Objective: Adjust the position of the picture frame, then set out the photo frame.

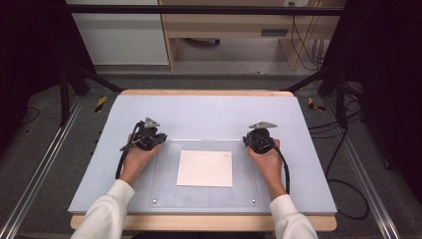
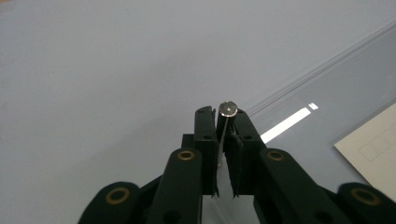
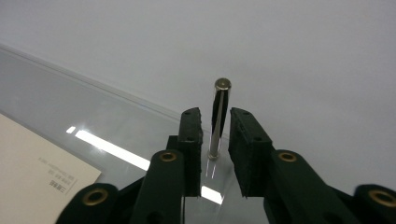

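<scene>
Each gripper, left [image 1: 148,133] and right [image 1: 259,136], straddles an upright polished metal corner pin [image 2: 228,109] [image 3: 219,116] of the clear acrylic sheet [image 1: 204,195] pressing white paper [image 1: 205,168] flat on the tabletop [image 1: 209,112], left clenched, right slightly released, seemingly to lift it.

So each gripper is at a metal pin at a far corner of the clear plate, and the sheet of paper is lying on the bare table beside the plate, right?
Not quite. The paper lies at the middle of the clear plate, not beside it; the high view shows that. The rest stands: the left gripper and right gripper each flank a metal pin at a far corner.
</scene>
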Tool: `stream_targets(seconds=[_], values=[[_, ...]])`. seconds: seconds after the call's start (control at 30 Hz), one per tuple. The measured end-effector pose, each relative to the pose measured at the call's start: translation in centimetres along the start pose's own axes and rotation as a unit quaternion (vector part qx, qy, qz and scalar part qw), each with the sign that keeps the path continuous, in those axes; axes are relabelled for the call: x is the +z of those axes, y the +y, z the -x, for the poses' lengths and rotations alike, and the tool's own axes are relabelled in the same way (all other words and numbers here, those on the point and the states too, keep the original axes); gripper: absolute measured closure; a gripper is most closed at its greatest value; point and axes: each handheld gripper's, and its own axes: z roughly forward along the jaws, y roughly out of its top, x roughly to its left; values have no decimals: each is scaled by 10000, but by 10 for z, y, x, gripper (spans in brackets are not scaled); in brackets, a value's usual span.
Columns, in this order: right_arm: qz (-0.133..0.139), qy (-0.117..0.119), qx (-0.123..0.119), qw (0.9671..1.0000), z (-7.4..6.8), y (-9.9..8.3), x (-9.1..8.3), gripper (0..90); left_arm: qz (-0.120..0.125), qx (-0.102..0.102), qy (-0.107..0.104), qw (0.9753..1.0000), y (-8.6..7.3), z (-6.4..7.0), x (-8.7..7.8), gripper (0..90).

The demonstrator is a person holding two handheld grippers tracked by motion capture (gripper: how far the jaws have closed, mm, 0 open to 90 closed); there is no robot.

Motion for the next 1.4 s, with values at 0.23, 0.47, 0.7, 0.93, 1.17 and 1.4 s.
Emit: stream_targets(seconds=[0.23,0.47,0.7,0.93,1.17,1.4], values=[[455,40,-156,9988,1,3,-9,728,546,18,156,9984,-5,6,-10,588],[562,32,-181,9982,0,4,-11,788,962,-25,331,9948,-9,8,-14,559],[581,25,-216,9981,0,5,-10,828,1025,-12,437,9938,-10,11,-14,640],[559,-4,-201,9982,0,6,-10,849,1013,-82,381,9941,-10,10,-14,722],[528,-15,-201,9984,0,8,-10,854,943,-91,442,9945,-10,12,-13,809],[452,-23,-237,9987,-1,10,-11,856,899,-419,308,9946,-8,9,-14,846]])
